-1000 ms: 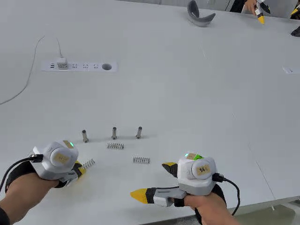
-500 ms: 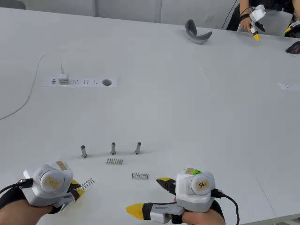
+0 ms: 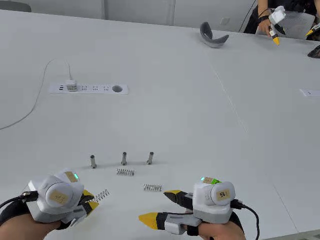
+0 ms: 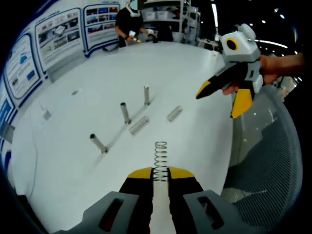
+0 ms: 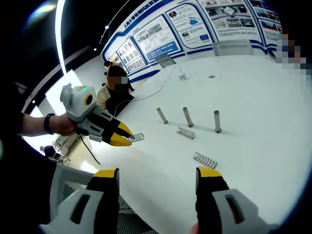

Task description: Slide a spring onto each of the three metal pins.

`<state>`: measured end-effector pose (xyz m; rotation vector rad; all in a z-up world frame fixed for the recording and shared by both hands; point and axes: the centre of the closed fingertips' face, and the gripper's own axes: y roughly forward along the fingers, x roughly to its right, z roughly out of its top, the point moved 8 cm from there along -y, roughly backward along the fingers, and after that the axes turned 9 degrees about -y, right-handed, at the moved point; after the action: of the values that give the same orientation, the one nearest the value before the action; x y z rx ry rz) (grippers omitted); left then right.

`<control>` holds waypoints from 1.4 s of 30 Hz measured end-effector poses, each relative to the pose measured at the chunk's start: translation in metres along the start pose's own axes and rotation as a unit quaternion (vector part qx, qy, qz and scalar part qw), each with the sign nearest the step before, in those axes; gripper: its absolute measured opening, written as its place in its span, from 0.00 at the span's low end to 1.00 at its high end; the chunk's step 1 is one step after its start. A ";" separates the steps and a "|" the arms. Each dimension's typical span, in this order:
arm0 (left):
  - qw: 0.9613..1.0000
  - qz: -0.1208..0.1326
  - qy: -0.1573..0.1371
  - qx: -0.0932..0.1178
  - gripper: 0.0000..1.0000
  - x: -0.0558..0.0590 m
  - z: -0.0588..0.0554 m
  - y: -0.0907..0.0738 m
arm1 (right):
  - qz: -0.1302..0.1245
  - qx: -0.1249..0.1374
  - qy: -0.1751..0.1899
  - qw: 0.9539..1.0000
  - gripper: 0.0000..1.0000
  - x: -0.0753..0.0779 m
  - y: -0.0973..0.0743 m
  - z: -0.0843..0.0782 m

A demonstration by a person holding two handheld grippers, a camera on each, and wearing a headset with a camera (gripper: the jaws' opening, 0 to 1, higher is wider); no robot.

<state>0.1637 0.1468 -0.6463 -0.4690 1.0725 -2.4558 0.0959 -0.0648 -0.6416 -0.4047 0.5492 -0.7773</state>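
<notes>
the left gripper [image 4: 159,171] has its yellow-tipped jaws pressed together on one end of the held spring [image 4: 160,155]. most of the coil sticks out free ahead of the tips, roughly in line with the jaws. gripped by the end like this, its open far end could go straight over a pin top. the coil seems lifted just off the white table [image 3: 210,125], close to the person and short of the pins. beyond it three metal pins stand upright and bare in a row: the leftmost pin [image 3: 93,161], the middle pin [image 3: 124,158] and the rightmost pin [image 3: 150,157]. the second spring [image 3: 125,172] lies flat just in front of the middle pin. the third spring [image 3: 153,188] lies nearer the right gripper [image 5: 158,175], which hovers with its jaws wide apart and nothing between them. it is probably kept free to take that third spring. no pin carries a spring yet, so i judge the first threading is about to begin.
</notes>
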 end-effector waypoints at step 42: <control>0.987 -0.098 0.126 0.024 0.10 0.078 0.040 0.014 | 0.105 0.028 0.111 0.988 0.21 -0.007 0.006 0.004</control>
<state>0.1189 0.0749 -0.6200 -0.2640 1.1082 -2.7666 0.0973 -0.0548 -0.6398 -0.2046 0.7631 -0.6353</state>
